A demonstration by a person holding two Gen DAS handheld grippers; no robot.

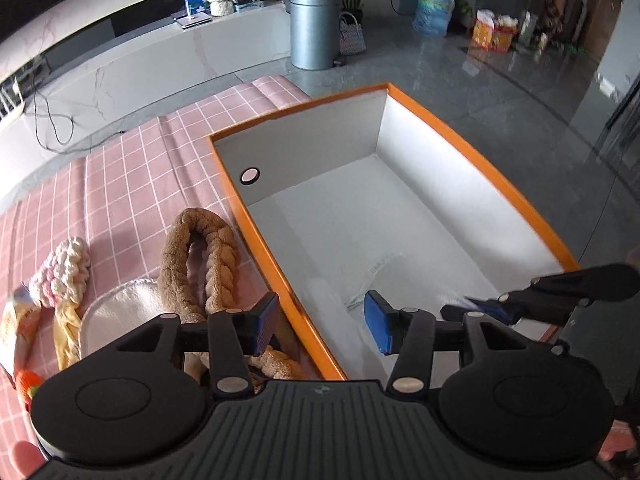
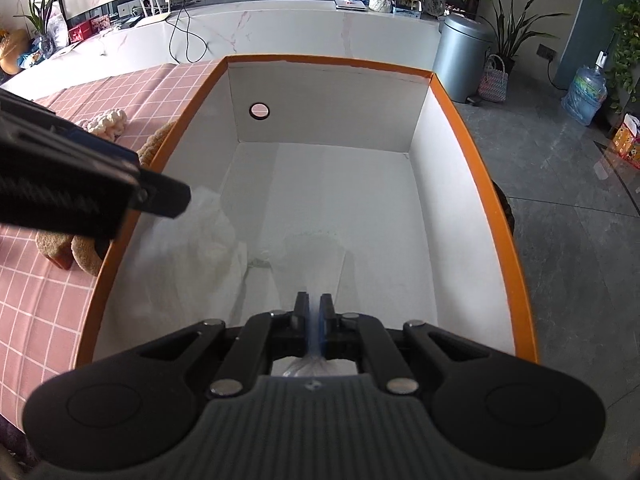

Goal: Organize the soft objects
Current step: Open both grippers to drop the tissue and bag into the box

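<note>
A large box with an orange rim and white inside stands on the table. A thin white cloth lies crumpled on its floor at the near left. My right gripper is shut on a pinched fold of that cloth, low inside the box. My left gripper stands open over the box's left wall, one finger outside and one inside, with the white cloth below it and nothing pressed by its pads. A brown braided plush loop lies just outside the box by the left finger.
On the pink checked tablecloth, left of the box, lie a pink-and-white knitted piece, a white fluffy pad and a yellow item. A grey bin and a water bottle stand on the floor beyond.
</note>
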